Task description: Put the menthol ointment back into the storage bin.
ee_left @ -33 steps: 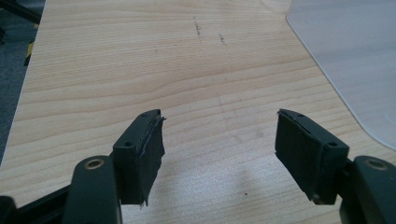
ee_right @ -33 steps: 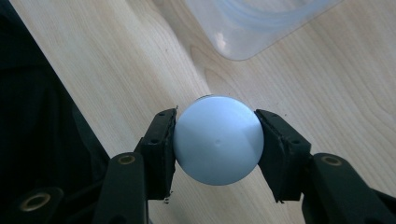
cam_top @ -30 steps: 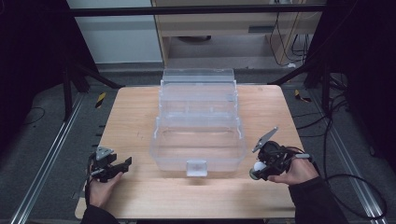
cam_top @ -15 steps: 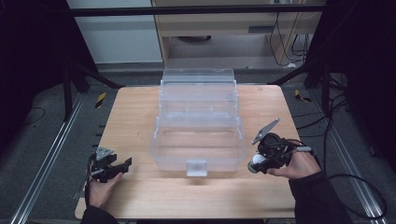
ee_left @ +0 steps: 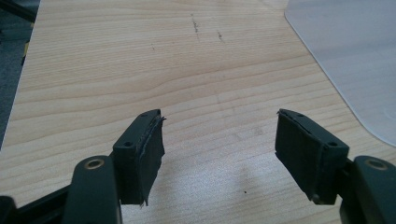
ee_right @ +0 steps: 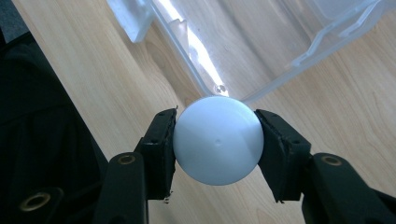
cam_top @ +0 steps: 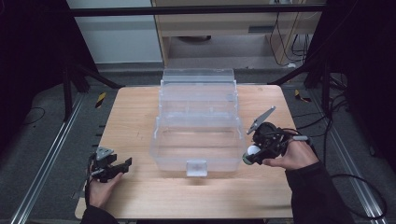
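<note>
White ball (ee_right: 217,140), smooth and pale, sits clamped between the two black jaws of the right gripper (ee_right: 217,142), one pad pressing on each side of it. In the high view the ball (cam_top: 252,150) shows as a small light spot at the tip of the right gripper (cam_top: 254,154), held above the wooden tabletop (cam_top: 135,116) just beside the near right corner of a clear plastic box (cam_top: 198,121). The right hand (cam_top: 289,156) wraps the gripper's body from behind, with a dark sleeve (cam_top: 315,196) running down to the bottom edge. The box stands in the middle of the tabletop, open, its stepped trays folded back toward the far edge and a small latch (cam_top: 196,167) on its near wall. From the right gripper view the box's transparent rim (ee_right: 196,51) passes just beyond the ball. Well apart on the near left, the left gripper (cam_top: 122,164) rests low by the tabletop in the left hand (cam_top: 100,186), its jaws spread wide with nothing but bare wood between them.
</note>
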Available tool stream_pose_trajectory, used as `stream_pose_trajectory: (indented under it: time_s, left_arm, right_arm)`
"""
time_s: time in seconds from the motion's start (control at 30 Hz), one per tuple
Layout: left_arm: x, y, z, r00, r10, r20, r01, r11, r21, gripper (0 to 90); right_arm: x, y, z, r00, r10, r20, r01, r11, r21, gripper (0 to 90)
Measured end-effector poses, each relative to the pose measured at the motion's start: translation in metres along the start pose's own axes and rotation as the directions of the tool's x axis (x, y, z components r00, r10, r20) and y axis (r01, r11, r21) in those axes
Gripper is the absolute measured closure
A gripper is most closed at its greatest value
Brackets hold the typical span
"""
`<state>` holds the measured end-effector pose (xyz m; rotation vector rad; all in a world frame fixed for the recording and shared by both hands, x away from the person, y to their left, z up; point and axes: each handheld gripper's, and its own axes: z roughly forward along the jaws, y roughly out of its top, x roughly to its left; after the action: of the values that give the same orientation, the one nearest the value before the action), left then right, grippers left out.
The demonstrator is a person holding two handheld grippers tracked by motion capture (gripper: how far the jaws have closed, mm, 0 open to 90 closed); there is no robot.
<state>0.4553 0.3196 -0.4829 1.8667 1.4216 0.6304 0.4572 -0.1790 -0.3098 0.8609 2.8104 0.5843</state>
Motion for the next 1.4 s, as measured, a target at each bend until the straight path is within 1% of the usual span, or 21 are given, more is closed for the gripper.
stream_pose_trajectory:
  time_s: [0.07,0.13,0.2,0.27,0.37,0.47,0.5,0.53,0.67,0.7,0.77,0.8,0.83,0.87,0.97,1.03,1.07,1.23,1.27,1.3,1.4]
  left_arm:
    - [0.0,0.0,0.0,1.0,-0.001,0.001,0.001,1.0,0.001,32.0]
    - [0.0,0.0,0.0,1.0,-0.001,0.001,0.001,1.0,0.0,32.0]
    - [0.0,0.0,0.0,1.0,0.0,0.001,0.0,1.0,0.0,32.0]
    - [0.0,0.0,0.0,1.0,-0.001,0.001,0.001,1.0,0.001,32.0]
    - [0.0,0.0,0.0,1.0,-0.001,0.001,0.001,1.0,0.001,32.0]
    - [0.0,0.0,0.0,1.0,-0.002,0.001,0.002,1.0,0.0,32.0]
    - [0.0,0.0,0.0,1.0,-0.002,0.001,0.002,1.0,0.0,32.0]
    - [0.0,0.0,0.0,1.0,-0.002,0.001,0.002,1.0,-0.001,32.0]
    - [0.001,0.0,0.0,1.0,-0.002,0.001,0.002,1.0,-0.002,32.0]
    - [0.001,0.0,0.0,1.0,-0.002,0.0,0.002,1.0,-0.002,32.0]
    - [0.001,0.0,0.0,1.0,-0.002,0.001,0.002,1.0,-0.002,32.0]
    - [0.001,0.0,0.0,1.0,-0.002,0.001,0.002,1.0,-0.002,32.1]
    - [0.001,0.0,0.0,1.0,-0.001,0.0,0.001,1.0,-0.003,32.1]
    - [0.001,0.0,0.0,1.0,-0.001,0.001,0.001,1.0,-0.002,32.1]
    - [0.001,0.0,0.0,1.0,-0.003,0.0,0.003,1.0,-0.003,32.1]
    - [0.001,0.0,-0.001,1.0,-0.003,0.0,0.003,1.0,-0.005,32.1]
    - [0.001,0.0,-0.001,1.0,-0.004,0.0,0.004,1.0,-0.005,32.1]
    - [0.001,0.0,-0.001,1.0,-0.004,0.001,0.004,1.0,-0.005,32.1]
    - [0.001,0.0,-0.001,1.0,-0.004,0.001,0.004,1.0,-0.005,32.1]
    - [0.001,0.0,-0.001,1.0,-0.004,0.001,0.004,1.0,-0.006,32.1]
    - [0.001,0.0,-0.001,1.0,-0.003,0.002,0.003,1.0,-0.005,32.2]
  right_arm:
    - [-0.002,0.006,-0.001,1.0,0.001,-0.007,-0.001,1.0,-0.011,50.5]
    - [-0.004,0.01,0.0,1.0,0.005,-0.007,-0.005,1.0,-0.011,50.5]
    - [-0.005,0.011,0.0,0.9999,0.008,-0.008,-0.008,1.0,-0.012,50.5]
    - [-0.01,0.017,0.002,0.9998,0.013,-0.014,-0.013,1.0,-0.015,50.5]
    - [-0.013,0.019,0.004,0.9996,0.017,-0.023,-0.018,1.0,-0.021,50.5]
    - [-0.018,0.025,0.009,0.9994,0.027,-0.024,-0.027,0.999,-0.031,50.5]
    - [-0.018,0.025,0.009,0.9994,0.027,-0.024,-0.027,0.999,-0.031,50.5]
    - [-0.021,0.028,0.013,0.9996,0.023,-0.017,-0.023,0.999,-0.031,50.5]
    - [-0.023,0.033,0.019,0.9995,0.023,-0.021,-0.024,0.999,-0.027,50.5]
    - [-0.024,0.035,0.021,0.9997,0.016,-0.019,-0.017,0.999,-0.031,50.5]
    - [-0.025,0.038,0.024,0.9994,0.021,-0.027,-0.022,0.999,-0.038,50.5]
    - [-0.027,0.04,0.028,0.9992,0.023,-0.033,-0.024,0.999,-0.035,50.5]
    - [-0.027,0.04,0.028,0.9992,0.023,-0.033,-0.024,0.999,-0.035,50.5]
    - [-0.028,0.042,0.032,0.9993,0.022,-0.03,-0.023,0.999,-0.03,50.5]
    - [-0.029,0.044,0.036,0.9995,0.017,-0.026,-0.018,0.999,-0.029,50.5]
    - [-0.029,0.046,0.043,0.9997,0.009,-0.022,-0.009,1.0,-0.014,50.5]
    - [-0.029,0.046,0.043,0.9997,0.009,-0.022,-0.009,1.0,-0.014,50.5]
    - [-0.031,0.05,0.054,0.9998,0.003,-0.022,-0.003,1.0,0.003,50.5]
    - [-0.03,0.051,0.057,0.9997,-0.002,-0.023,0.002,1.0,0.016,50.5]
    - [-0.03,0.051,0.057,0.9997,-0.002,-0.023,0.002,1.0,0.016,50.5]
    - [-0.029,0.053,0.065,0.9997,-0.009,-0.023,0.01,0.999,0.032,50.5]
